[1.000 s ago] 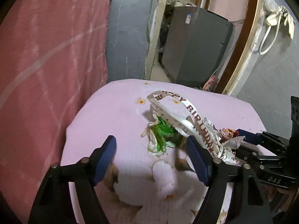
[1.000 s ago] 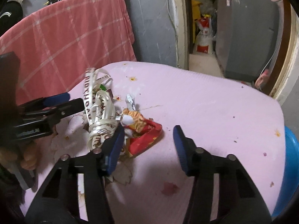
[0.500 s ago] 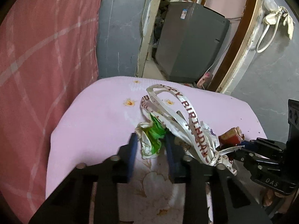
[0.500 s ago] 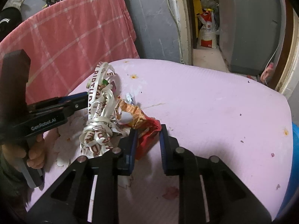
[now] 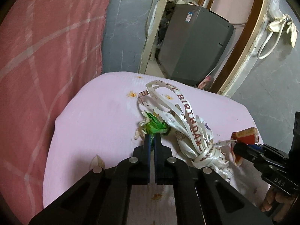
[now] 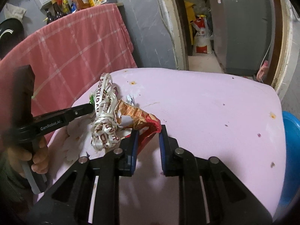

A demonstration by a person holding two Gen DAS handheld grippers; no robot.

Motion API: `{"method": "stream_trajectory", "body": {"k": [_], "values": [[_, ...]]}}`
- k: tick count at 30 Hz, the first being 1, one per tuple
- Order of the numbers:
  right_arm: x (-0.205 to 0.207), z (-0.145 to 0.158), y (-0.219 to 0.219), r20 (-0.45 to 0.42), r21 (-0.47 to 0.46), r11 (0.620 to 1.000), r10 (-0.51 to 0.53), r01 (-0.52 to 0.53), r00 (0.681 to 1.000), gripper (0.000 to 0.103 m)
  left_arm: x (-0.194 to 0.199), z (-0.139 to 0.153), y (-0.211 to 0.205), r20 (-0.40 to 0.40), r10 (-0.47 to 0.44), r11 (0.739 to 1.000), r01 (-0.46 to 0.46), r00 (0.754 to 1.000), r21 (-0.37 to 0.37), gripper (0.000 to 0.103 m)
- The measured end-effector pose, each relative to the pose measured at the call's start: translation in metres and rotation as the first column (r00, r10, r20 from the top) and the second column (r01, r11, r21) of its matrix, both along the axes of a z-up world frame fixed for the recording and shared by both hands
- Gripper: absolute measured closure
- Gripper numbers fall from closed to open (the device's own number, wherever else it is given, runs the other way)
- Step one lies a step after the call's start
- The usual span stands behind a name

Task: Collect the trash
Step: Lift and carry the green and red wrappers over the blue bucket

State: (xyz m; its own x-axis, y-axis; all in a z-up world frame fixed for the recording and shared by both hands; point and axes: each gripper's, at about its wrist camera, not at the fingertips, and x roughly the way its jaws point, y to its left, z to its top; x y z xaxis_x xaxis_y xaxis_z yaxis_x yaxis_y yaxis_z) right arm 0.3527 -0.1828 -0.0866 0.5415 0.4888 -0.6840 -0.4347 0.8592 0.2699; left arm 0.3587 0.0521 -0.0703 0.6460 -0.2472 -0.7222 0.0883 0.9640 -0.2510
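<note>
A small pile of trash lies on the pink table [image 5: 97, 120]. My left gripper [image 5: 152, 138] is shut on a crumpled green and white wrapper [image 5: 154, 126]. A tangle of white "birthday" ribbon [image 5: 189, 129] lies beside it and also shows in the right wrist view [image 6: 105, 116]. My right gripper [image 6: 148, 131] is shut on a crumpled red and orange snack wrapper [image 6: 138, 117], its jaws still a little apart around the foil. The same wrapper [image 5: 243, 136] shows at the right gripper's tip in the left wrist view.
A pink checked cloth [image 6: 75, 52] hangs to the left of the table. A grey appliance [image 5: 193, 48] stands behind the doorway. A blue basin [image 6: 291, 150] sits past the table's right edge. Bottles [image 6: 61, 5] stand on a shelf at the back left.
Both grippers went from wide open to shut: the left on the green wrapper, the right on the red snack wrapper. The trash is lifted slightly and pulled together.
</note>
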Motion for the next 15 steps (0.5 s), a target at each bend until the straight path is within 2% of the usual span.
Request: {"method": "stream_trajectory", "body": {"k": [8, 14, 15], "values": [[-0.016, 0.012, -0.009, 0.035, 0.029, 1.000, -0.011, 0.010, 0.999, 0.082, -0.019, 0.006, -0.002, -0.001, 0.036, 0.999, -0.036, 0.999, 0.002, 0.102], [-0.029, 0.018, -0.012, 0.063, 0.056, 0.998, -0.009, 0.005, 0.998, 0.082, -0.049, 0.011, -0.002, 0.008, 0.065, 0.998, -0.065, 0.998, 0.008, 0.103], [-0.032, 0.019, -0.013, 0.070, 0.062, 0.998, -0.010, 0.006, 0.997, 0.082, -0.054, 0.012, -0.003, 0.034, 0.073, 0.997, -0.073, 0.997, -0.001, 0.103]]}}
